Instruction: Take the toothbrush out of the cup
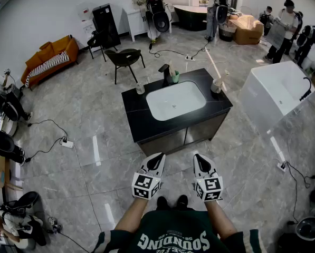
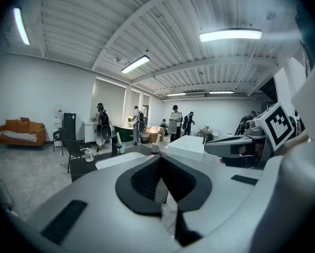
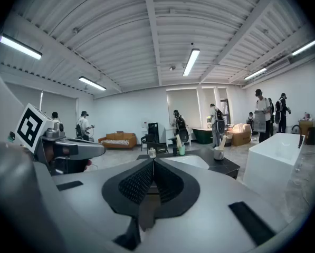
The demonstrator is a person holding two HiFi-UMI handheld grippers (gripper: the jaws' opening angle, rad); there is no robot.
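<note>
Both grippers hover side by side on the near side of the black desk [image 1: 141, 123], well apart from it. The left gripper [image 1: 157, 156] has its jaws together, with nothing between them, and so does the right gripper [image 1: 197, 156]. At the desk's far edge, beside the faucet [image 1: 164, 73], a green cup [image 1: 175, 78] holds an upright toothbrush [image 1: 171, 69]. A grey cup [image 1: 216, 87] at the right edge holds another pale handle.

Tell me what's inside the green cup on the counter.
A pale toothbrush sticks up out of the green cup; its lower end and anything else inside are hidden.
</note>
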